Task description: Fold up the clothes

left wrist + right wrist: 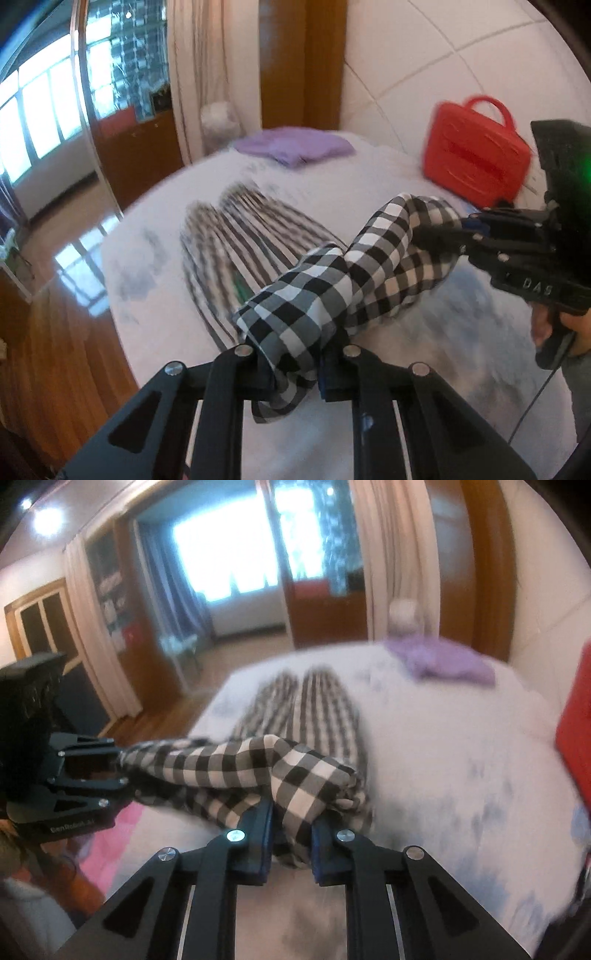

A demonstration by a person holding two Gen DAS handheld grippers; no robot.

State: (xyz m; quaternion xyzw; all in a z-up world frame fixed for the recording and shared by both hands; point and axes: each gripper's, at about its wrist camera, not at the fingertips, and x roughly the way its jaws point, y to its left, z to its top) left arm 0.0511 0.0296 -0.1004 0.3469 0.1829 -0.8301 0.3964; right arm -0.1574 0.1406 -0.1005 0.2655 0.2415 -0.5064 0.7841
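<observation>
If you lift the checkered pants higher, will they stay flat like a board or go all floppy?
Probably floppy: the checkered pants already sag and twist between the left gripper and right gripper. They look light, since thin pinches hold them up. The legs lying on the bed would likely dangle.

Black-white checked garment (pixel 332 280), purple cloth (pixel 295 146), red case (pixel 476 151)
</observation>
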